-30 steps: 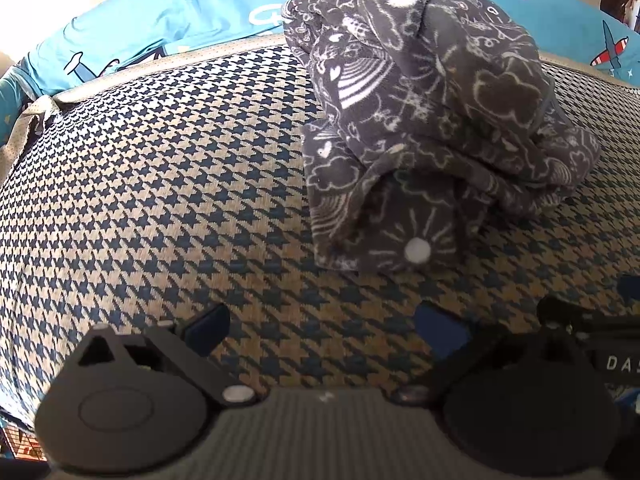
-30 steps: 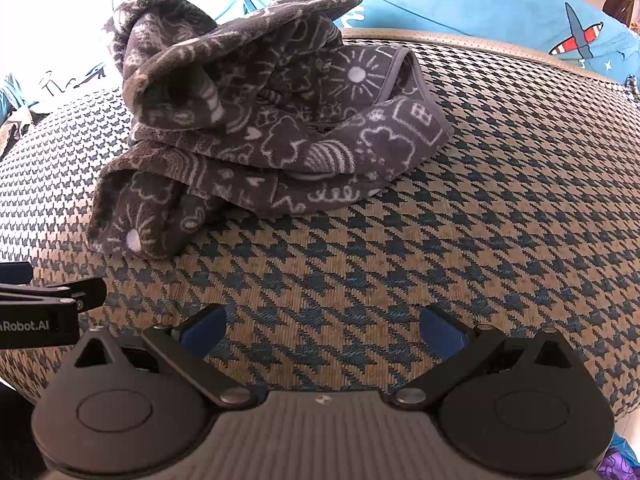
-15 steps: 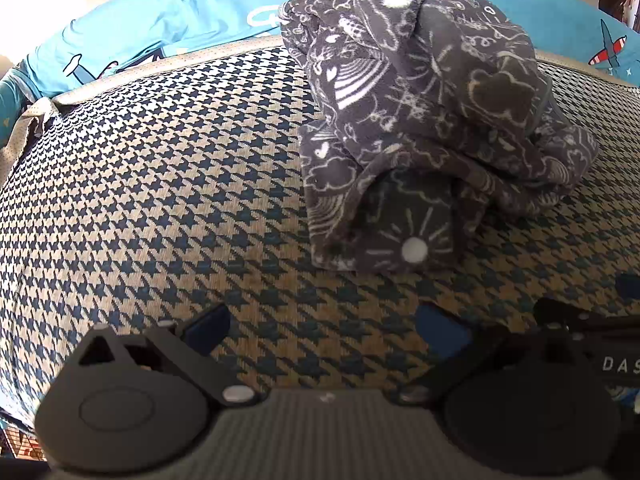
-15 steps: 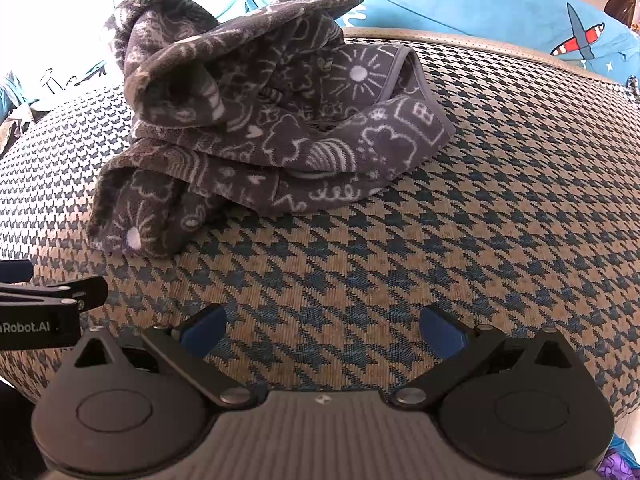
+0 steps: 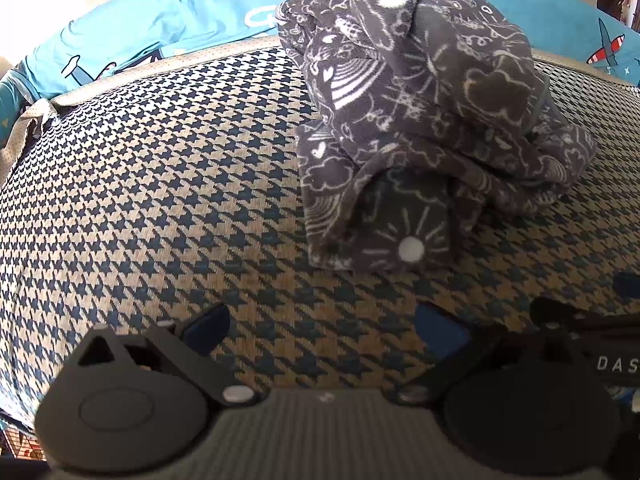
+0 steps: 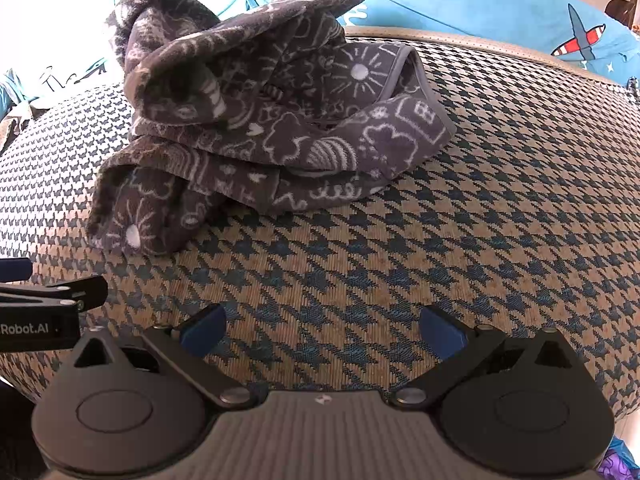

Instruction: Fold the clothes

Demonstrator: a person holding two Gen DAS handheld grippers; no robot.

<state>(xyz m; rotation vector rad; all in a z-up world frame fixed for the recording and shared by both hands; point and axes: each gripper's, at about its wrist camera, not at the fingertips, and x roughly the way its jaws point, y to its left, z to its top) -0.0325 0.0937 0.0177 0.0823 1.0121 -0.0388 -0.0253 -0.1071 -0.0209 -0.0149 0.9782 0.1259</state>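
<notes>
Both tongs spread wide, empty, w/ crumpled garment just ahead.

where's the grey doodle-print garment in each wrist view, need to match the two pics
Left wrist view: the grey doodle-print garment lies bunched at upper right of centre, on the houndstooth cushion.
Right wrist view: the same garment lies at upper left of centre, beyond the open right gripper.
Shared landmark: the white sun dot on the roll nearest the cameras; the blue airplane-print fabric lies behind in both.
</notes>
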